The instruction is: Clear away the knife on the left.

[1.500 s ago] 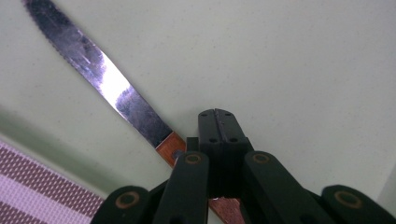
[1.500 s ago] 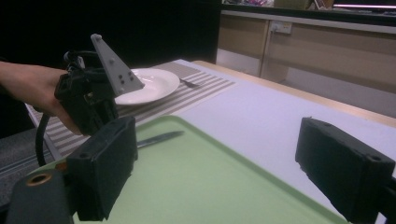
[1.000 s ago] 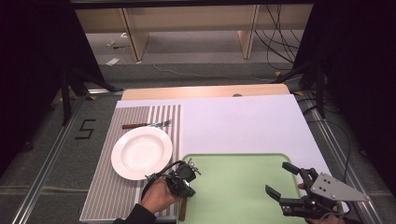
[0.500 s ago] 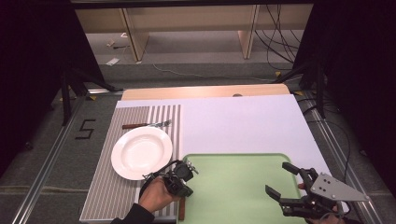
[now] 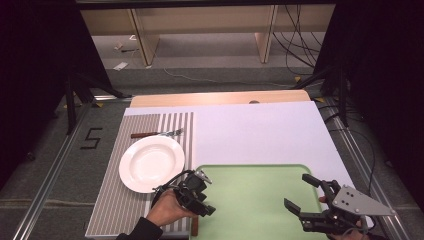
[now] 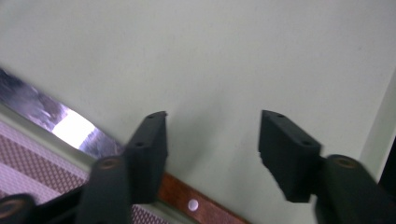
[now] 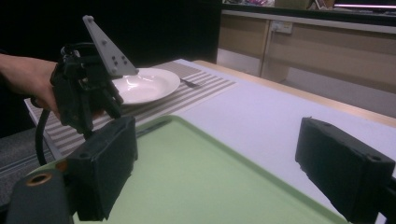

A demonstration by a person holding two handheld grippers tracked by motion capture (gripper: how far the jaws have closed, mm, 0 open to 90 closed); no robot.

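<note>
The left gripper (image 5: 200, 200) sits at the left rim of the green tray (image 5: 250, 200), near the front edge of the table. It points steeply down, held by the person's left hand (image 5: 167, 210), whose forearm enters from the bottom of the high view. Its jaws have just been opening and now stand wide apart with nothing between the pads. A knife (image 6: 196, 204) with a brown riveted handle and a bright blade lies along the tray's left rim, directly below the left gripper. The left gripper view shows it passing beside one jaw, apart from the pads.

The right gripper (image 5: 307, 197) hovers over the tray's front right corner, roughly level, with its jaws wide and empty.

A striped placemat (image 5: 110, 200) covers the left part of the white table (image 5: 260, 135). On it rests a white plate (image 5: 150, 162), with a fork (image 5: 157, 133) beyond the plate toward the far edge. Past the table are grey floor, wooden shelving legs and loose cables, with dark curtains on both sides.
</note>
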